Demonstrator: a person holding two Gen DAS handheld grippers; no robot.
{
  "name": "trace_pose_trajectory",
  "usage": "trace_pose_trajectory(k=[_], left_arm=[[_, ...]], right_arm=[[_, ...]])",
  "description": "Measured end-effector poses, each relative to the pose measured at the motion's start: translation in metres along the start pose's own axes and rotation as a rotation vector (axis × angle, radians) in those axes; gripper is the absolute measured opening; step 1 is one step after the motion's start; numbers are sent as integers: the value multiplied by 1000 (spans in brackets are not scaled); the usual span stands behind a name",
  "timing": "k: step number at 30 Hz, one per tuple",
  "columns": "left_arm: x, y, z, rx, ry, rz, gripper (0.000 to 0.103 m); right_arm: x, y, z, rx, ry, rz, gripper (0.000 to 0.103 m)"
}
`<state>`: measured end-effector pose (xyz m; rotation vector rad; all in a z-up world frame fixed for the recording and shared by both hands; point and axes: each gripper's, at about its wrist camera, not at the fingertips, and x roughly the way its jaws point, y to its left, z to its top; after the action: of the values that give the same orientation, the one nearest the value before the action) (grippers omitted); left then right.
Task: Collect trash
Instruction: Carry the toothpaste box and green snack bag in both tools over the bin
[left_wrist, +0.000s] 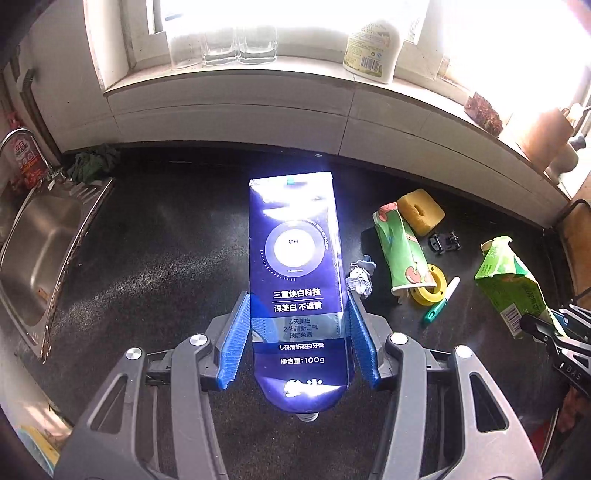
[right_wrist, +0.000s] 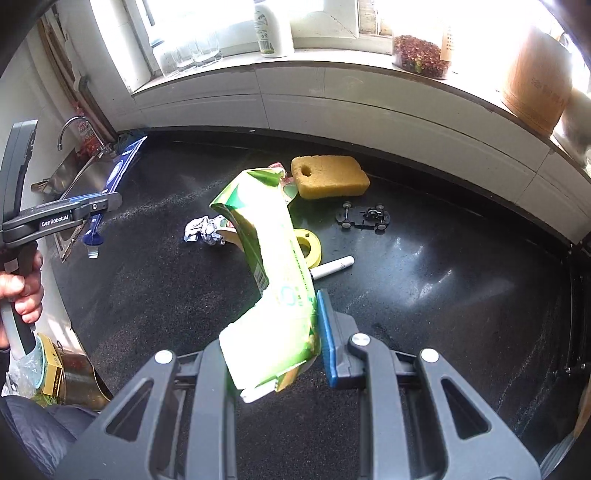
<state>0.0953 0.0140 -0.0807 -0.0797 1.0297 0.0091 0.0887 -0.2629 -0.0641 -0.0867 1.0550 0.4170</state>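
Note:
My left gripper (left_wrist: 297, 306) is shut on a blue toothpaste tube (left_wrist: 295, 258), its blue pads pressing the tube's sides, the cap end toward the camera, above the black counter (left_wrist: 147, 258). My right gripper (right_wrist: 280, 332) is shut on a crushed green carton (right_wrist: 273, 280); the carton hides its left pad. The left gripper (right_wrist: 74, 214) with the tube (right_wrist: 118, 173) shows at the left of the right wrist view, held by a hand (right_wrist: 22, 291). On the counter lie crumpled foil (left_wrist: 360, 277) (right_wrist: 205, 230) and a green paper cup (left_wrist: 400, 251) on its side.
A yellow sponge (right_wrist: 328, 177), a toy car chassis (right_wrist: 364, 216), a yellow tape roll (right_wrist: 308, 245) and a marker (right_wrist: 332, 266) lie on the counter. A steel sink (left_wrist: 40, 251) is at the left. Glasses (left_wrist: 221, 48) and a bottle (left_wrist: 371, 48) stand on the window sill.

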Motion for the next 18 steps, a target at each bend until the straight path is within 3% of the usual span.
trace_pose_trajectory(k=[9, 18], left_arm=[[-37, 30, -42, -7, -29, 33, 51], [-96, 117, -124, -175, -45, 163, 51]], right_arm=[[6, 58, 17, -110, -14, 55, 23], [33, 200, 30, -350, 15, 229, 23]])
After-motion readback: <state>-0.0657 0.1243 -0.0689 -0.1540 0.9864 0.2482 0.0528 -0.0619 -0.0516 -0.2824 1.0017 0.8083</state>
